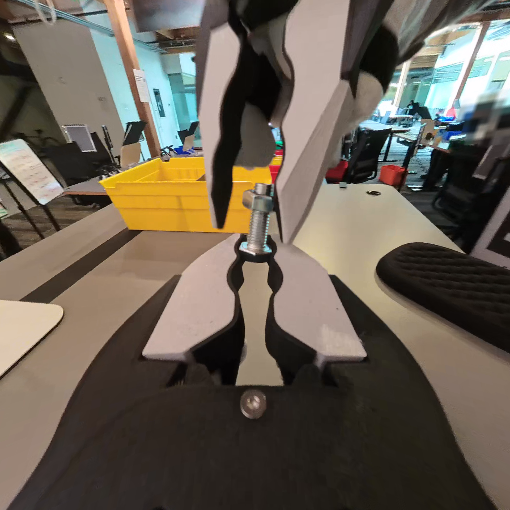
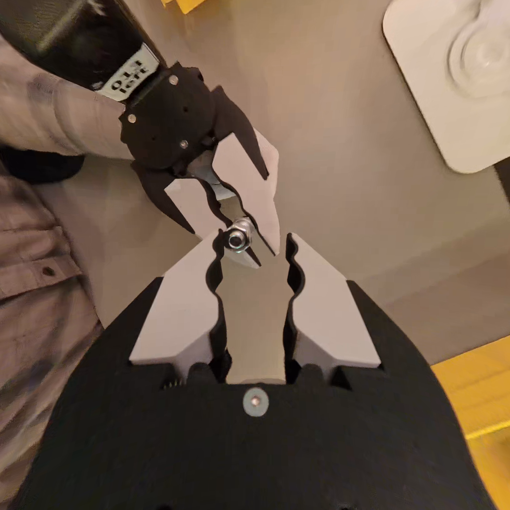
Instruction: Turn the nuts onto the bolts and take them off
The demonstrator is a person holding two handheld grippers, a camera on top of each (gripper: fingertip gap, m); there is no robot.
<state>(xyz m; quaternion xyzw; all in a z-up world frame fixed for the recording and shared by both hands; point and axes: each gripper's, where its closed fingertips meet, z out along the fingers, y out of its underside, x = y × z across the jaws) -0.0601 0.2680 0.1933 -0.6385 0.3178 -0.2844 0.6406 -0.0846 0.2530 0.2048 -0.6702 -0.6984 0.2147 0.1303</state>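
A silver bolt (image 1: 258, 223) stands upright, its head (image 1: 255, 249) pinched in my left gripper (image 1: 255, 245), which is shut on it just above the tan table (image 1: 91, 265). A silver nut (image 1: 258, 200) sits near the top of the thread. My right gripper (image 1: 254, 233) comes down from above, open, with one finger on each side of the nut. In the right wrist view the nut (image 2: 237, 240) lies against my right gripper's (image 2: 254, 237) left fingertip (image 2: 209, 245), with a wide gap to the other finger. The left gripper (image 2: 262, 254) reaches in from the upper left.
A yellow bin (image 1: 171, 204) stands behind the bolt and also shows in the right wrist view (image 2: 474, 400). A black padded rest (image 1: 447, 287) lies at the right. A white mat (image 1: 24, 325) lies at the left; a clear glass object (image 2: 483, 55) stands on it. A person's sleeve (image 2: 41, 248) is close. Both grippers' tips are close together, under 4 cm apart.
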